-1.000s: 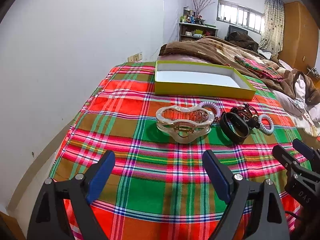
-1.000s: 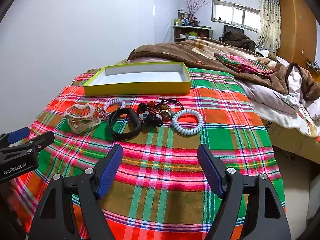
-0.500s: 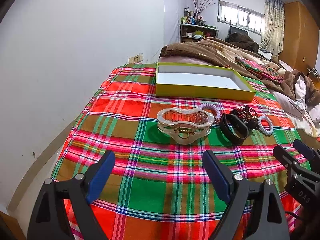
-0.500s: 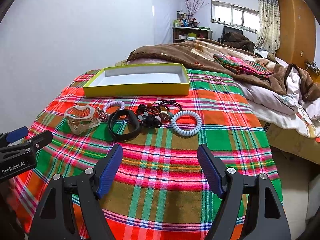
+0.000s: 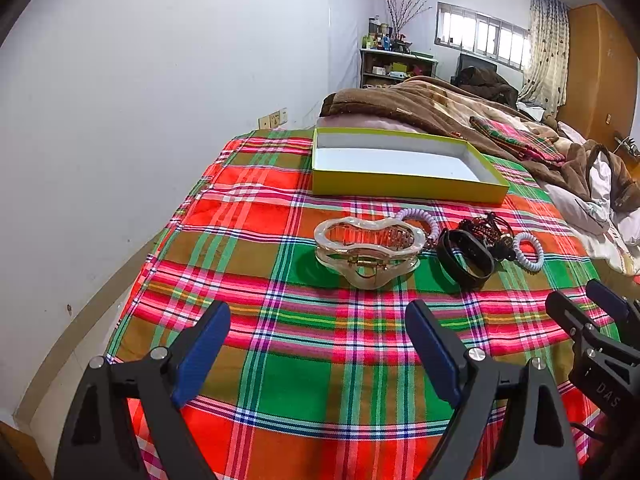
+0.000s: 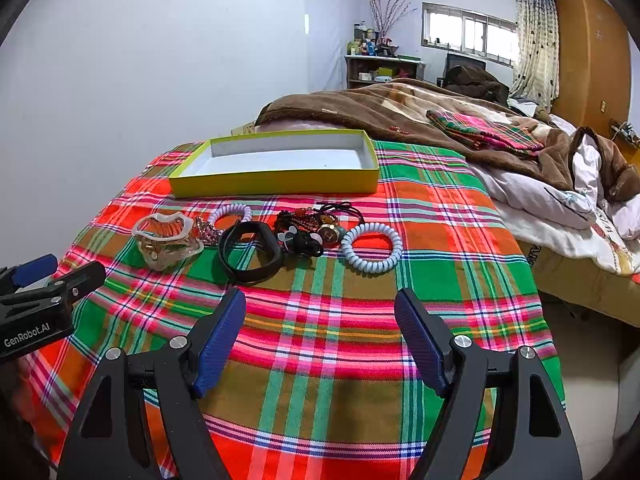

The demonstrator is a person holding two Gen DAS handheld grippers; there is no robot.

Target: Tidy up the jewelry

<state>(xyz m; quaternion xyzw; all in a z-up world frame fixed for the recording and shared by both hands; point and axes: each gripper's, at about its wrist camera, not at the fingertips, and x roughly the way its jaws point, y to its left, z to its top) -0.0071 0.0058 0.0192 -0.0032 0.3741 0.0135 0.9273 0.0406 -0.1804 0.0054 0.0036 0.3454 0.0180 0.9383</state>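
Left wrist view, jaws: we see the left gripper [image 5: 316, 344] with its blue-padded jaws spread wide and nothing between them, hovering low over the plaid red-and-green bedspread [image 5: 320, 380].
Left wrist view, nearest piece: the clear cream plastic hair claw clip [image 5: 368, 250] lies straight ahead of our jaws, a little right of their midline, with its long axis running left to right across our line of approach.
Left wrist view, other pieces: right of the clip sit a black wrist band [image 5: 464, 256], a dark tangle of beads and hair ties [image 5: 486, 230] and a pale blue coil hair tie [image 5: 530, 250]; a lilac coil hair tie [image 5: 416, 218] peeks out behind the clip.
Left wrist view, goal: the shallow yellow-green box with a white inside [image 5: 404, 184] stands empty at the far side, beyond the whole row.
Right wrist view, jaws: the right gripper [image 6: 320, 340] is likewise spread and empty.
Right wrist view, pieces: the black wrist band [image 6: 250, 254] lies ahead and left of our jaws, the pale blue coil hair tie [image 6: 372, 248] ahead and slightly right, both near.
Right wrist view, left gripper: it shows at the near left edge [image 6: 36, 292], close to the hair claw clip [image 6: 166, 238].
Judgement: we take the left hand as nearer the clip and the right as nearer the coil tie; nothing is in the box yet [image 6: 276, 178].
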